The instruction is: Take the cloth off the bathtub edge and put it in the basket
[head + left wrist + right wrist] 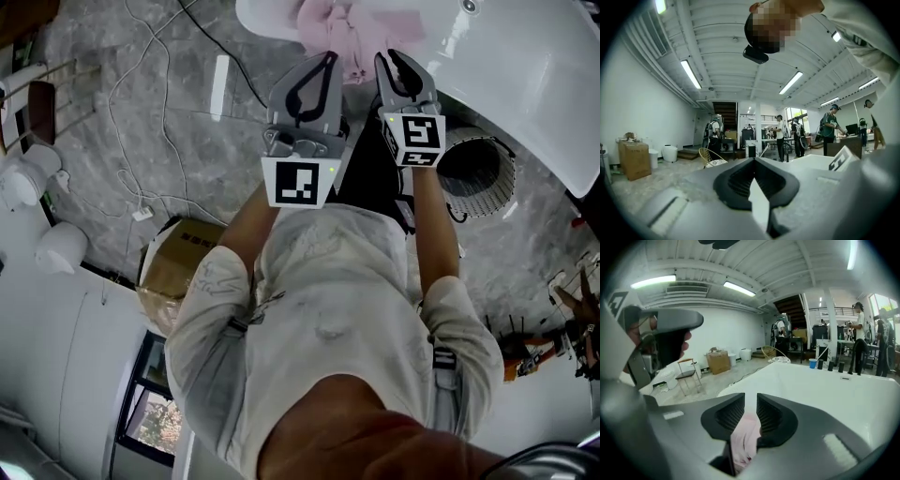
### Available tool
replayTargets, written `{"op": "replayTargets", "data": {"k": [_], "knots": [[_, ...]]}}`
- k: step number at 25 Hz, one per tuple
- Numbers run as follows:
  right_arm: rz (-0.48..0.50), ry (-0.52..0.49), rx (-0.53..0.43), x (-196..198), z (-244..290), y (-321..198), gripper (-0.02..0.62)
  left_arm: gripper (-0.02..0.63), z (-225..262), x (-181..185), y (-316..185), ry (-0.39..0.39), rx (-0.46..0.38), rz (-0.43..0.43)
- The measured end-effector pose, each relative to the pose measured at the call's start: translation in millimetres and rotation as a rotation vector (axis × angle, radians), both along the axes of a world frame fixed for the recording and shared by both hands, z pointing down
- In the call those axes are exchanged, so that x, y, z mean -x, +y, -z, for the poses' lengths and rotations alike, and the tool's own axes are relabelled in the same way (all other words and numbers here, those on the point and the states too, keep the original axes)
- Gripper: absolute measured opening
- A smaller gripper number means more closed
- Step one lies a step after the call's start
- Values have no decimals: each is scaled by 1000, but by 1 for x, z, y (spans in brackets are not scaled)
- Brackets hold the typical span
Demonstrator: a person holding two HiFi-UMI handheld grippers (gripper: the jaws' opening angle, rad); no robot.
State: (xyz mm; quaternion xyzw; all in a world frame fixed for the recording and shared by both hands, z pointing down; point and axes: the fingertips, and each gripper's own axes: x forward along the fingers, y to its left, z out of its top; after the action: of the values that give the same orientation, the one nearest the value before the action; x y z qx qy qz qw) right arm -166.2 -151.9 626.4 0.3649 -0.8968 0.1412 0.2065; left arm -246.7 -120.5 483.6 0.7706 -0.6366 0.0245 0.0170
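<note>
A pink cloth [330, 28] lies bunched on the rim of the white bathtub [525, 66] at the top of the head view. My right gripper [388, 58] hangs just short of it. In the right gripper view its jaws [750, 400] stand a narrow gap apart, and the cloth [744, 441] shows through the gap, below the pads and not pinched. My left gripper [328, 60] is beside it, pointing level, its tips together and empty [753, 161]. The round wicker basket [478, 171] stands on the floor to the right of the right gripper, beside the tub.
White cables [141, 103] trail over the grey stone floor at the left. A cardboard box [178, 261] sits by my left elbow, with white fixtures [28, 178] and a chair [39, 103] further left. Several people stand far back [780, 136].
</note>
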Motion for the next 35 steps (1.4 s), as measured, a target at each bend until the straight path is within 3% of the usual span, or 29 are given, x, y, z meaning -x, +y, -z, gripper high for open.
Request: {"op": "replayTargets", "data": {"k": [3, 8, 14, 19, 23, 29, 35], "knots": [[46, 63, 64, 11, -45, 8, 98, 2, -22, 9, 10, 17, 27, 26], [153, 191, 131, 25, -111, 20, 230, 2, -55, 21, 24, 43, 65, 76], [332, 447, 81, 40, -166, 31, 368, 2, -73, 32, 39, 48, 81, 115], [476, 647, 46, 49, -208, 36, 422, 2, -86, 44, 45, 60, 97, 140], [544, 771, 31, 50, -233, 33, 422, 2, -94, 48, 51, 63, 118, 144], [596, 867, 60, 52, -255, 33, 411, 2, -97, 53, 57, 90, 125, 149], [605, 893, 41, 52, -259, 32, 377, 2, -95, 55, 56, 89, 112, 148]]}}
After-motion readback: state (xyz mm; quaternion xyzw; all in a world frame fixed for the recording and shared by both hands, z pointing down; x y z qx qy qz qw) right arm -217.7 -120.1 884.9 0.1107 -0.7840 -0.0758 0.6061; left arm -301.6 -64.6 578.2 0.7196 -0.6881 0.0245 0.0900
